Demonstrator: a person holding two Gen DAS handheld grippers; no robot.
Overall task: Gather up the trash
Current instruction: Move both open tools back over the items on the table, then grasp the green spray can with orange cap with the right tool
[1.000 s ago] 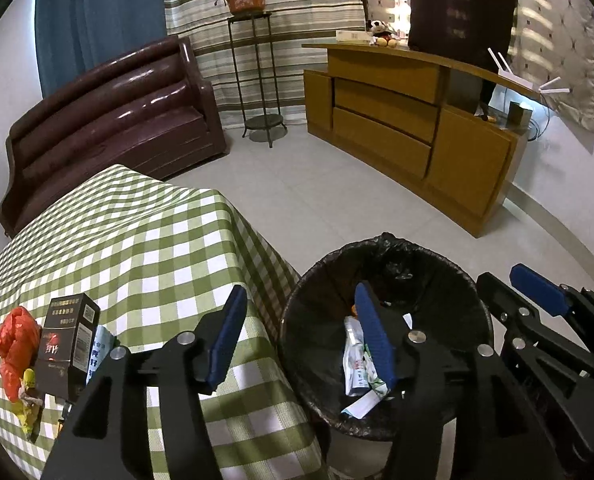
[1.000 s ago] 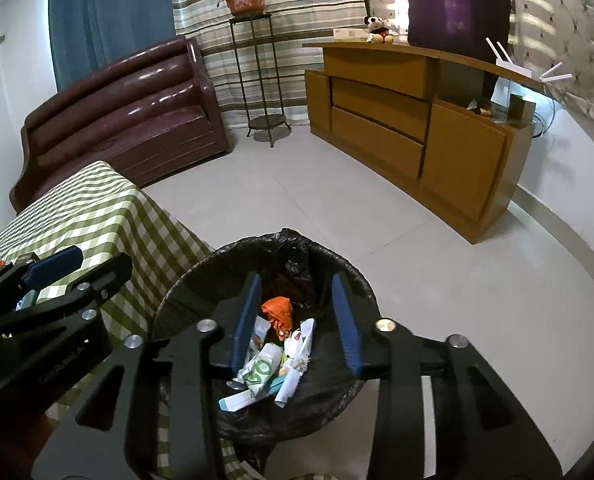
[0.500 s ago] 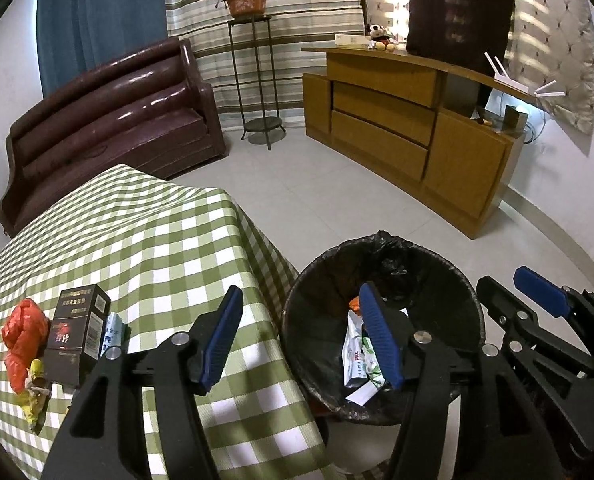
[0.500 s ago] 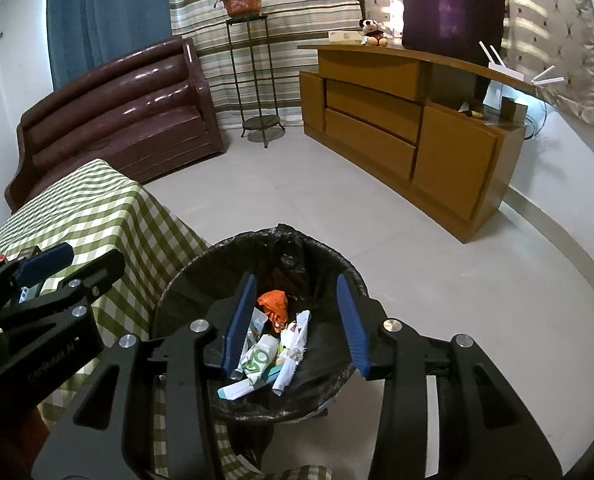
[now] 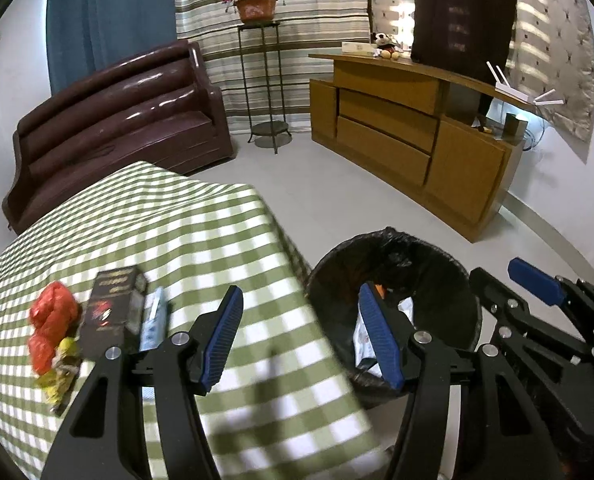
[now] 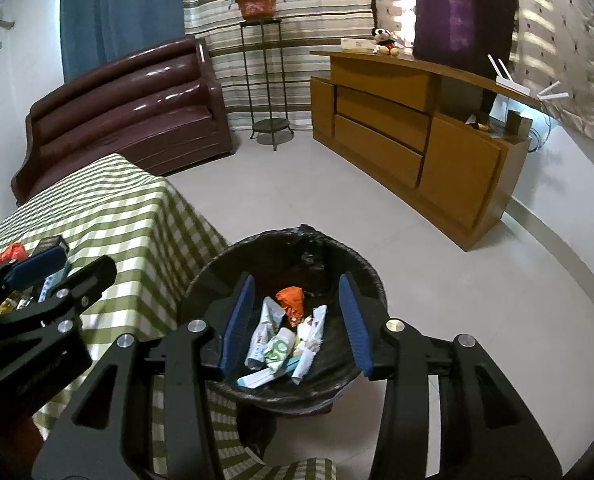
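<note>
Looking down my left wrist camera, I see the left gripper (image 5: pixel 301 340) with its jaws about half apart and nothing between the blue pads (image 5: pixel 222 340), poised over the corner where the checked table (image 5: pixel 201 240) meets the bin (image 5: pixel 393 312). On the cloth to the left lie the pieces yet to be cleared: a red bag (image 5: pixel 49 320), a dark box (image 5: pixel 111 308) just beside it, a pale packet (image 5: pixel 153 320) against the box, and a yellow wrapper (image 5: pixel 59 372) touching the bag's lower end. The bin stands on the floor just beside the table, lined in black, with white wrappers (image 5: pixel 363 336) partly hidden behind my right-hand finger. At far right the right gripper (image 5: pixel 533 284) shows from the side.

Through my right wrist camera, the right gripper (image 6: pixel 297 320) hangs directly over the bin (image 6: pixel 217 276), its jaws narrowly parted and empty; they have just been opening a little. Framed between the pads (image 6: pixel 355 324) sit an orange scrap (image 6: pixel 291 298) and a heap of white and green wrappers (image 6: pixel 285 344) in the bin's bottom. The left gripper (image 6: pixel 37 268) reaches in from the left over the table (image 6: pixel 109 208), with the red bag (image 6: pixel 11 252) and box (image 6: pixel 51 244) peeking beyond it. A sofa (image 6: pixel 137 112) and cabinet (image 6: pixel 409 128) line the far walls.
</note>
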